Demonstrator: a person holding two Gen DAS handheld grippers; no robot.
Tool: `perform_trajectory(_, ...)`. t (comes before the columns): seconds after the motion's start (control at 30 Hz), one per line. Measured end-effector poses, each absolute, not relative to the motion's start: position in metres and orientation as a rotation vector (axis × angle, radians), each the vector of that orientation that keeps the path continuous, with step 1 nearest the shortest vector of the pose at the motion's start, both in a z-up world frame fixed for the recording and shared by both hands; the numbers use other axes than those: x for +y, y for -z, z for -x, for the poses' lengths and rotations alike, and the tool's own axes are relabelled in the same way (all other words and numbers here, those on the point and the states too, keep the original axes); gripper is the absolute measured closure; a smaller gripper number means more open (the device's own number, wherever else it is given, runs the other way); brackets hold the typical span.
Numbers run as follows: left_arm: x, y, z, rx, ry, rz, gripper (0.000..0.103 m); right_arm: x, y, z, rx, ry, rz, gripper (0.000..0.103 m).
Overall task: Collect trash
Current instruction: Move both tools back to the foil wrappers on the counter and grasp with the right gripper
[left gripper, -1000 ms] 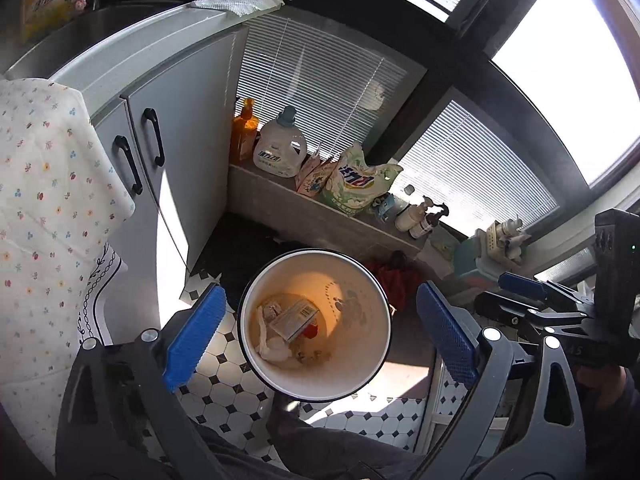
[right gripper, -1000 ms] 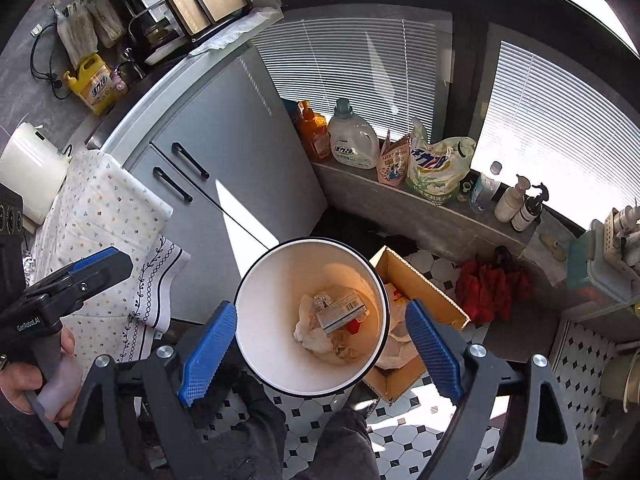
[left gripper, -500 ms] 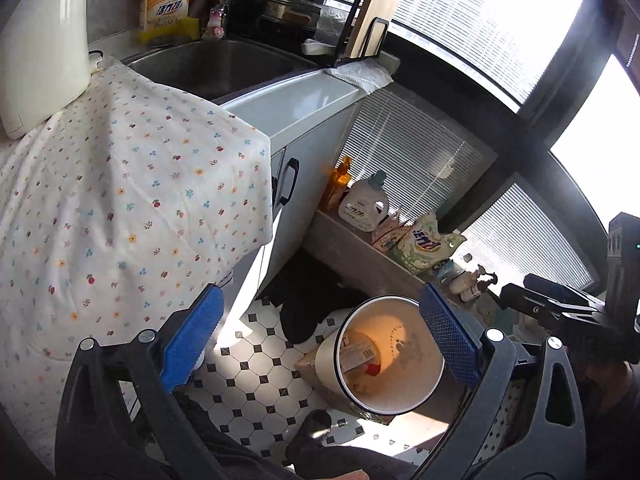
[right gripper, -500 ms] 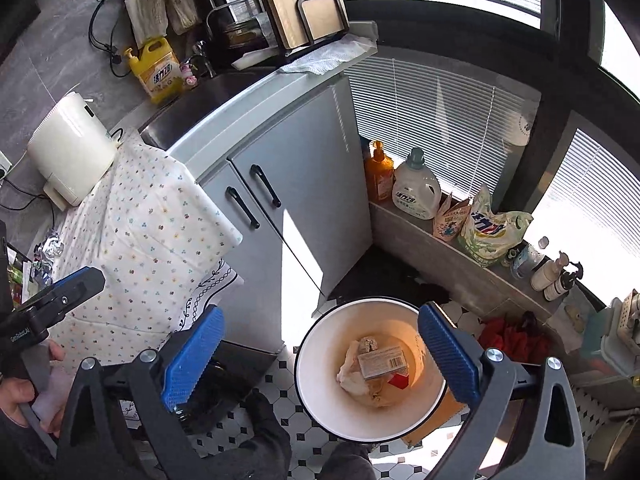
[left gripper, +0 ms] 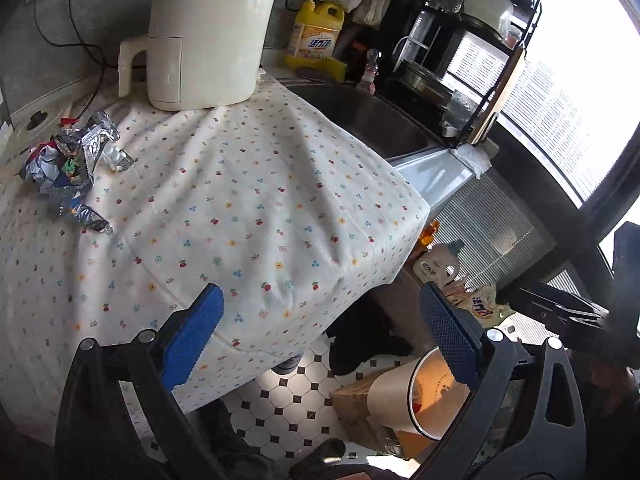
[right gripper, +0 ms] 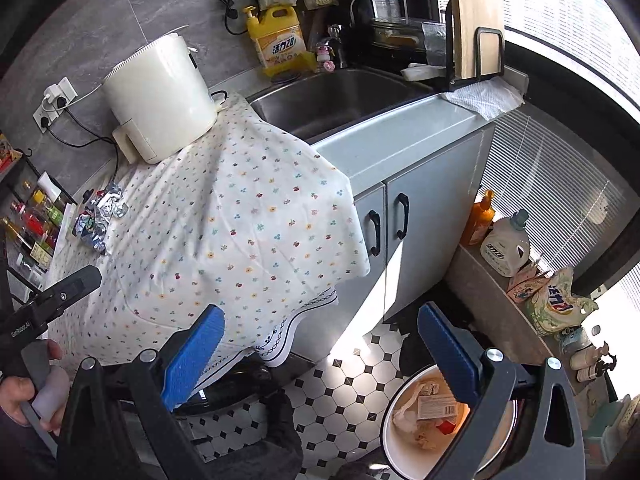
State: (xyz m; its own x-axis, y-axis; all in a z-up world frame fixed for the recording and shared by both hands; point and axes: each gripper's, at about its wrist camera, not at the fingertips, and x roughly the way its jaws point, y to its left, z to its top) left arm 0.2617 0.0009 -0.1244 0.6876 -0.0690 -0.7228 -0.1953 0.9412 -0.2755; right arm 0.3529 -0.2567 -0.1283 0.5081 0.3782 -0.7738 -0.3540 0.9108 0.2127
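While both grippers stand over the near edge of the cloth, the coming reach turns on one thing far to the left.

Wrappers: a crumpled foil heap of wrappers (left gripper: 66, 172) lies on the flowered cloth (left gripper: 248, 216) at its far left, just left of the white cooker (left gripper: 204, 32); in the right wrist view the same heap (right gripper: 98, 216) sits up and left of both sets of fingers.

Long axis: the heap strings out from far to near, a loose tail trailing toward the near side.

Left gripper (left gripper: 320, 340): jaws wide, nothing between the blue pads; the heap lies up and left of it, well apart.

Nearer hand: by judgement the left, since it stands on the heap's side; the right would have to cross over it.

Right gripper (right gripper: 320, 352): jaws have just been opening and stand wide, holding nothing.

Bin: the white bin (right gripper: 400, 440) stands on the tiled floor (right gripper: 344, 388) at the near right, paper and a carton already in it, well apart from the heap.
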Motion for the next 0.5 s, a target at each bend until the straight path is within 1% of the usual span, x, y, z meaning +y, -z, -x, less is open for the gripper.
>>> perform_trajectory(0.3,0.097,0.117,-0.219,0.745,-0.263,0.439,0.006,-0.142,0.118,-0.361,0.929,-0.615,0.087,0.008)
perform_trajectory(0.5,0.147,0.112,-0.188,0.7,-0.371,0.475,0.006,-0.07,0.113,-0.357,0.912,-0.73,0.132,0.008)
